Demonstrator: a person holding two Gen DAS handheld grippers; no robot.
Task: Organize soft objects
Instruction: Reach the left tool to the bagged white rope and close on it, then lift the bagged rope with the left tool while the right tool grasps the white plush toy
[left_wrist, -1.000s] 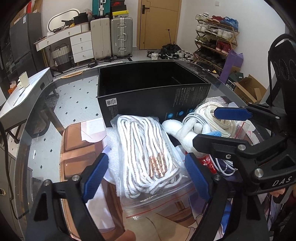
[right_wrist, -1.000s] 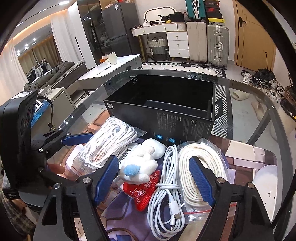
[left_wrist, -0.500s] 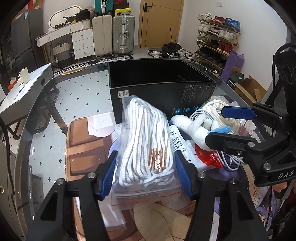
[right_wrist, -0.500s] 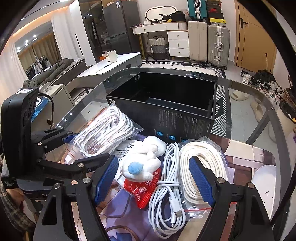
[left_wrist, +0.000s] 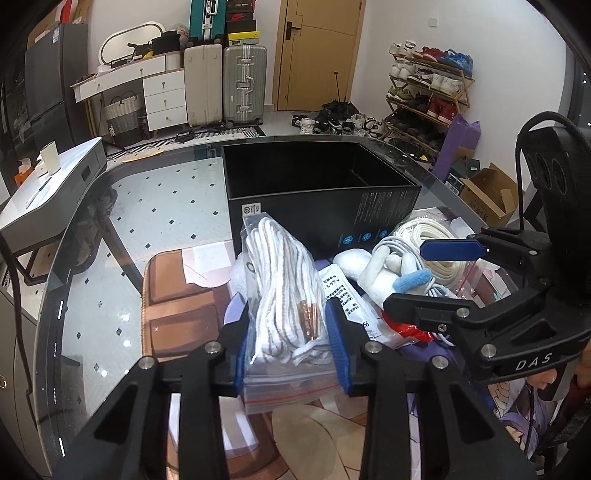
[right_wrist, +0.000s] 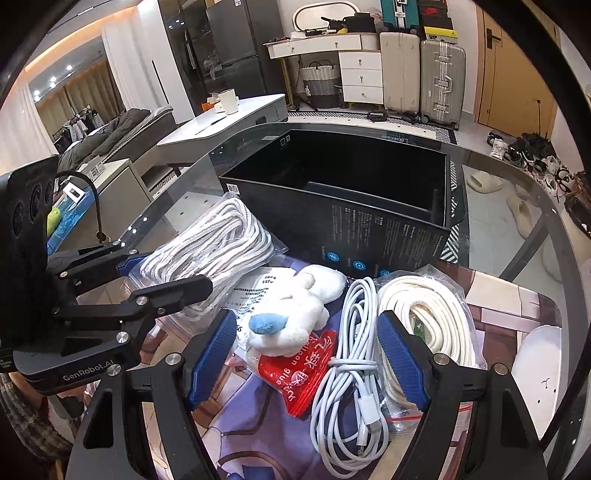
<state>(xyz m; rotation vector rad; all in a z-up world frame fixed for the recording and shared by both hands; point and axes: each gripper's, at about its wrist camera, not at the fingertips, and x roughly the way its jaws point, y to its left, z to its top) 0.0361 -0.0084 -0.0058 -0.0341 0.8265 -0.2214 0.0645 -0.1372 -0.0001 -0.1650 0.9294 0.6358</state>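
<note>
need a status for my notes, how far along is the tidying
Nothing is packed yet: the black box looks empty. In hand: the left gripper is closing on the bagged white rope. Left: plush toy, white cable, cream rope, red packet.

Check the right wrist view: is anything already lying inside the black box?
No, the black box shows only its bare dark interior, while the bagged rope, plush toy and white cable lie on the table in front.
</note>
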